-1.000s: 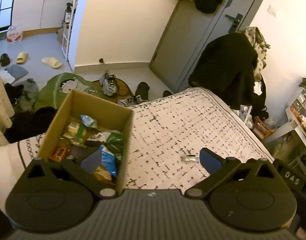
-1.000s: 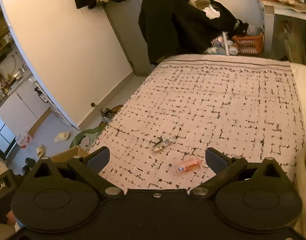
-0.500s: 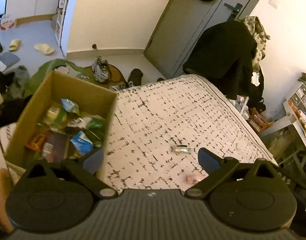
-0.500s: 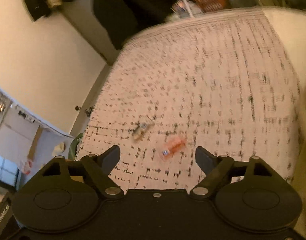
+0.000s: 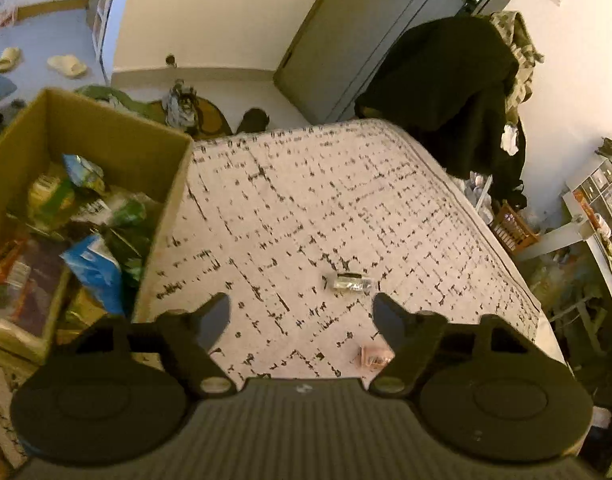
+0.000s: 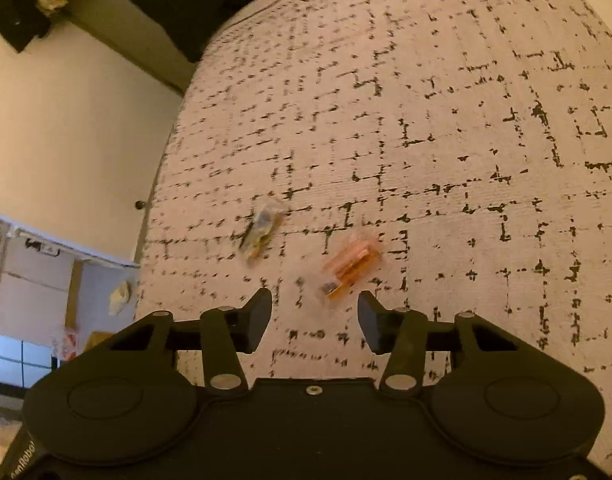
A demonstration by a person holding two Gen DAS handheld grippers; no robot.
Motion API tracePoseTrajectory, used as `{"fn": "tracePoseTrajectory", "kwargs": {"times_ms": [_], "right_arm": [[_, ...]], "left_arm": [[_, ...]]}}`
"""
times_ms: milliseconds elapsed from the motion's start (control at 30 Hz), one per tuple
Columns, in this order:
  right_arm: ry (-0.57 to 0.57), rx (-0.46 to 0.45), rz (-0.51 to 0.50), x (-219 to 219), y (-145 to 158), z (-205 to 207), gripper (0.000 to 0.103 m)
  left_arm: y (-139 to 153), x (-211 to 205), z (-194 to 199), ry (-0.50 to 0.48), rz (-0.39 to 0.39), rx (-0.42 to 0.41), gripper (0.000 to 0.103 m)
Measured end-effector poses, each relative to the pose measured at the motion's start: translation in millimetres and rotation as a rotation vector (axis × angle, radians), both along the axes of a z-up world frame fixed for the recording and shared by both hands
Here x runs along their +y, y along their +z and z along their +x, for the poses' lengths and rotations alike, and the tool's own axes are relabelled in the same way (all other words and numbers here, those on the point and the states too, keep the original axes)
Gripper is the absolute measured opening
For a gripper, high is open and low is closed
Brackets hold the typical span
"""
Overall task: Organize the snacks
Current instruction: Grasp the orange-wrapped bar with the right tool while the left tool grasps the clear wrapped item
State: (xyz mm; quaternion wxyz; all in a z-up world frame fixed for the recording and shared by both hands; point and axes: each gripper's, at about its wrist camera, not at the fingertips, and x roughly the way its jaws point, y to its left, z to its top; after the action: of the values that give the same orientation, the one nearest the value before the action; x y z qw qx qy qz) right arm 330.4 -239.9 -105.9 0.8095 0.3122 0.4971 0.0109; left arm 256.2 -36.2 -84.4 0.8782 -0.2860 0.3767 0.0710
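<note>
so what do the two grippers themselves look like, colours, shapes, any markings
Both are matte black plastic. The left gripper has two round discs, angled linkage arms with silver pivot pins, dark fingers and a ribbed grey centre plate. The right gripper has the same shape, but a smooth black plate with one screw, plus partial white lettering at its lower left edge. No cables or sleeves show.

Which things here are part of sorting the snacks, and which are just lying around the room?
Part of the job:
- cardboard box holding snack packets
- clear-wrapped snack on the bed
- orange-wrapped snack on the bed
- left claw and right claw, both open

Just lying about:
- slippers
- dark coat
- shoes
- orange basket
</note>
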Motion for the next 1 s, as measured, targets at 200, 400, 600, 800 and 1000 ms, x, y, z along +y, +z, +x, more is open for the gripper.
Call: {"fn": "tracePoseTrajectory", "kwargs": {"times_ms": [200, 400, 600, 800, 1000], "right_arm": [[-0.011, 0.032, -0.023, 0, -16, 15, 0.048], [-0.017, 0.039, -0.044, -3, -27, 27, 0.047], [0.002, 0.025, -0.084, -4, -31, 34, 0.027], [-0.058, -0.008, -0.129, -19, -24, 34, 0.020], [-0.106, -0.014, -0.132, -32, -22, 33, 0.020]], "left_arm": [[-19, -3, 22, -0.007, -0.002, 0.036, 0.068], [-27, -14, 43, -0.044, 0.021, 0.047, 0.064], [-41, -20, 64, -0.046, 0.004, 0.071, 0.064], [-47, -29, 83, -0.058, 0.017, 0.073, 0.065], [-52, -41, 97, -0.123, 0.051, 0.052, 0.068]]}}
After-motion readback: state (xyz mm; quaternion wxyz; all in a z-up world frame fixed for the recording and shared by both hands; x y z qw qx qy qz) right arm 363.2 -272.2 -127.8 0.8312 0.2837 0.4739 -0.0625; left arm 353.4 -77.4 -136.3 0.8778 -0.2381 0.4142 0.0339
